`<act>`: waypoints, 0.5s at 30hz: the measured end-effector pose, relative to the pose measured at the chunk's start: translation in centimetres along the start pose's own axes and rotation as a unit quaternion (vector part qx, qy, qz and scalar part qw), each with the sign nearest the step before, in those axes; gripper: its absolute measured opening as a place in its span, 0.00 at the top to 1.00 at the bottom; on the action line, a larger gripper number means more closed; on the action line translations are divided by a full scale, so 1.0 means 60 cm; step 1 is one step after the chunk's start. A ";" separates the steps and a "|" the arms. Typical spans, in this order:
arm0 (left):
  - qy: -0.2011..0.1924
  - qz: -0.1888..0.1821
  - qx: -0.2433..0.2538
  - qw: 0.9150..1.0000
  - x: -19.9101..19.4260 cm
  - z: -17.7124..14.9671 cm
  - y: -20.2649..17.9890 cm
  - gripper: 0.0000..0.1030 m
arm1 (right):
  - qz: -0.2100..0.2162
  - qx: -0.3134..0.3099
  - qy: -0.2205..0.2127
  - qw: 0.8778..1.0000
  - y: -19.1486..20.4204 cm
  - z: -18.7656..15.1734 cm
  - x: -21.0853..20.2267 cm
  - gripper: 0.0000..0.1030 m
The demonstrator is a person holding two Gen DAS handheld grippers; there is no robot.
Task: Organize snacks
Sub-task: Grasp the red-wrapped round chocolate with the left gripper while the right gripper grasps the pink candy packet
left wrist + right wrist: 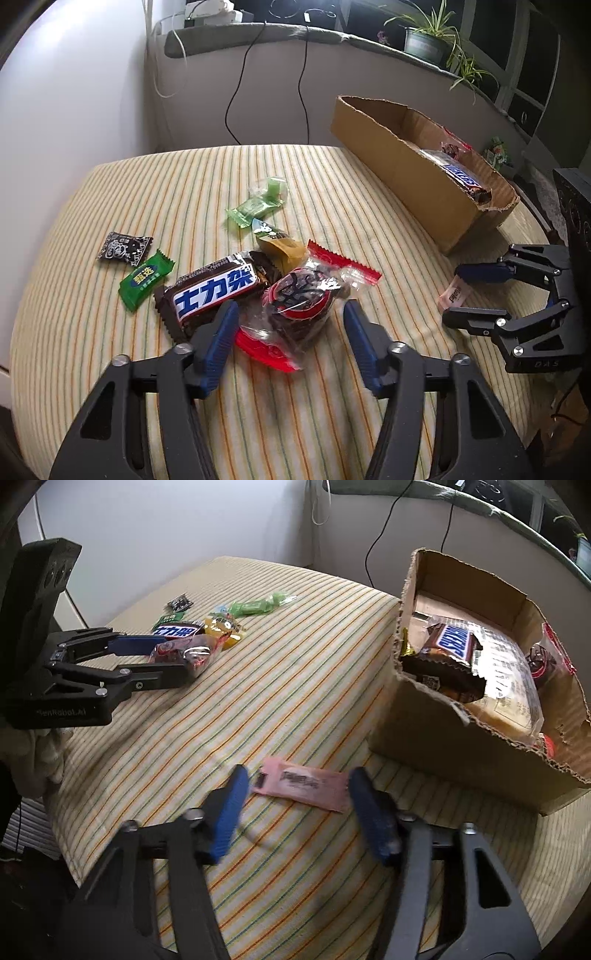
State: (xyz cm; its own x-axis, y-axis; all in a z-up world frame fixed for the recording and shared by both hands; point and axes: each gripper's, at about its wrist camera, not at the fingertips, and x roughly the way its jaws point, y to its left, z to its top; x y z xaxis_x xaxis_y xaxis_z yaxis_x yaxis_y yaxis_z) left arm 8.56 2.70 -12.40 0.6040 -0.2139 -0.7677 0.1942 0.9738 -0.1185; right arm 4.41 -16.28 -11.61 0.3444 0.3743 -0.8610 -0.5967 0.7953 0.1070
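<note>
My left gripper [290,314] is open, its blue fingers on either side of a clear red-edged snack packet [301,304] on the striped cloth; it also shows in the right wrist view [166,659]. A Snickers bar [218,288] lies just left of the packet. My right gripper [297,786] is open around a pink sachet [303,783], which lies flat on the cloth beside the cardboard box [454,753]. The box holds a Snickers bar [448,648] and other packets. In the left wrist view the right gripper [456,291] stands by the pink sachet [453,293].
Loose snacks lie beyond the left gripper: a green wafer packet [146,280], a black packet [123,249], a green candy [255,210] and a yellow-brown packet [280,247]. The cardboard box [406,173] stands at the right. Cables hang on the wall behind. The cushion edge drops off at left.
</note>
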 end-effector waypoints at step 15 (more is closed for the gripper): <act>-0.011 -0.006 0.013 1.000 -0.009 -0.001 -0.016 0.70 | 0.004 0.003 -0.003 1.000 0.000 -0.003 -0.011 0.77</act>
State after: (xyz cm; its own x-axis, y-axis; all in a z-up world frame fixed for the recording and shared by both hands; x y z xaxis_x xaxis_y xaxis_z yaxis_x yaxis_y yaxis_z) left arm 8.00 1.87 -11.94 0.6175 -0.2278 -0.7528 0.2217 0.9687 -0.1113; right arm 4.07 -16.61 -11.12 0.3434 0.3840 -0.8571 -0.5955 0.7947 0.1175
